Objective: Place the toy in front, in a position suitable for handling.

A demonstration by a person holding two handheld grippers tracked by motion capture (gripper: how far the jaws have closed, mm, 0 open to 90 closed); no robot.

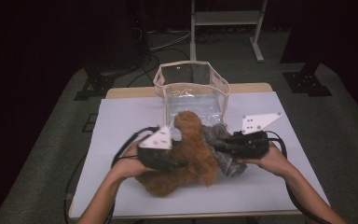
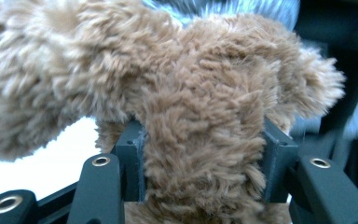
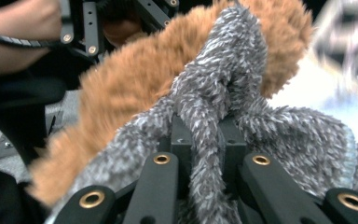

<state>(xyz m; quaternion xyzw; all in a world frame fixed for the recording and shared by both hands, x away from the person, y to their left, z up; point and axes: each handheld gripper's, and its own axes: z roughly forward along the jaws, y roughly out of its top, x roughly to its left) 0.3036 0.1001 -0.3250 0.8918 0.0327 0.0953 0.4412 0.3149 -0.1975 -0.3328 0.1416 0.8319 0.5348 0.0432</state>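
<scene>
Lifting seems to be the step in hand: the left hand-held gripper (image 1: 179, 163) is clamped on a fold of the brown furry cloth (image 1: 186, 156), the right hand-held gripper (image 1: 219, 149) on the grey furry cloth (image 1: 223, 149), both low over the counter (image 1: 121, 121) just before the clear bin (image 1: 191, 88). Next, I judge, each must be carried forward over the bin's rim. The cloths overlap, so where one ends is hard to tell.

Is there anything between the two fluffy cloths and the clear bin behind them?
Nothing visible stands between. The brown fluffy cloth and the grey fluffy cloth lie directly before the clear bin, with its open top unobstructed. Each gripper already clamps one cloth.
</scene>
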